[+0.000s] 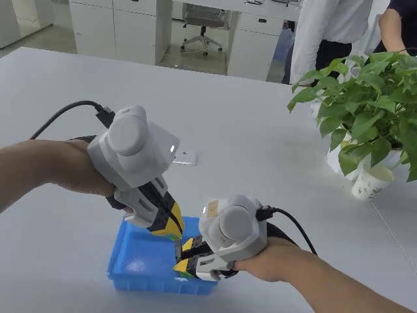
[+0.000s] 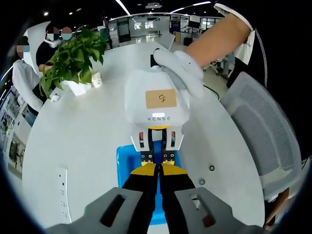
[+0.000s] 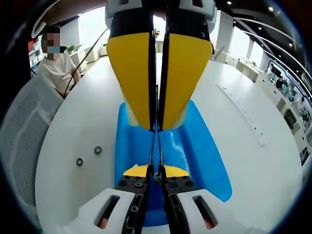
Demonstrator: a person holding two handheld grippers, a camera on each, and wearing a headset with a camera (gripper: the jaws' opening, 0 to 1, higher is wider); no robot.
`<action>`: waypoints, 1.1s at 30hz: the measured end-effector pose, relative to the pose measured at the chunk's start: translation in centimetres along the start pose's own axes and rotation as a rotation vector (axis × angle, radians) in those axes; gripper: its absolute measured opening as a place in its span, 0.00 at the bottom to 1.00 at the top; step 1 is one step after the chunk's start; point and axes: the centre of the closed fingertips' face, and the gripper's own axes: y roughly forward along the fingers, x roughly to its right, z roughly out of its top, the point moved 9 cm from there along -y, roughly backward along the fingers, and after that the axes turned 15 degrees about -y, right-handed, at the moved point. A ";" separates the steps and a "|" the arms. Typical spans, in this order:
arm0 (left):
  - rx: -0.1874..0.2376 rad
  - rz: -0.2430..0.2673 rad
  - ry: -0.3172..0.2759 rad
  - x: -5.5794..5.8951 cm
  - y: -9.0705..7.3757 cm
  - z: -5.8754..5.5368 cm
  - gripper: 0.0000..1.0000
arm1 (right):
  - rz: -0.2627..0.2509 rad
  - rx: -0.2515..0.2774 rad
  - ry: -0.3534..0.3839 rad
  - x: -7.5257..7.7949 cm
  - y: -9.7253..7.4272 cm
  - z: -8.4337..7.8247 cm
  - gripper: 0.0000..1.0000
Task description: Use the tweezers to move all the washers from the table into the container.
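Tip to tip over the blue container (image 3: 207, 163), the left hand-held gripper (image 3: 157, 122) and the right hand-held gripper (image 3: 157, 170) are each pressed together on the thin tweezers (image 3: 156, 146). That looks like a shared grip to steady the tool above the drop spot, though I can't tell whether its tips carry anything. The count: one pair of tweezers, one container, and two left to move, the first washer (image 3: 98, 149) and second washer (image 3: 79, 161), on the surface (image 3: 68, 122) beside the container.

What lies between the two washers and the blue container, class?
Nothing but bare table. The right gripper view shows both washers lying apart from the container.
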 end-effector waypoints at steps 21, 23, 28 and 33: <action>0.003 0.017 0.019 1.3 -1.9 1.7 0.04 | -0.049 0.012 -0.021 -0.2 -2.1 1.7 0.11; 0.001 0.022 0.023 1.5 -2.2 1.9 0.04 | -0.054 0.015 -0.023 -0.3 -2.4 2.0 0.11; -0.001 0.030 0.031 2.0 -2.8 2.3 0.04 | -0.069 0.018 -0.031 -0.6 -3.0 2.5 0.11; -0.007 0.032 0.043 2.7 -3.2 2.6 0.04 | -0.077 0.016 -0.040 -1.0 -3.4 3.1 0.11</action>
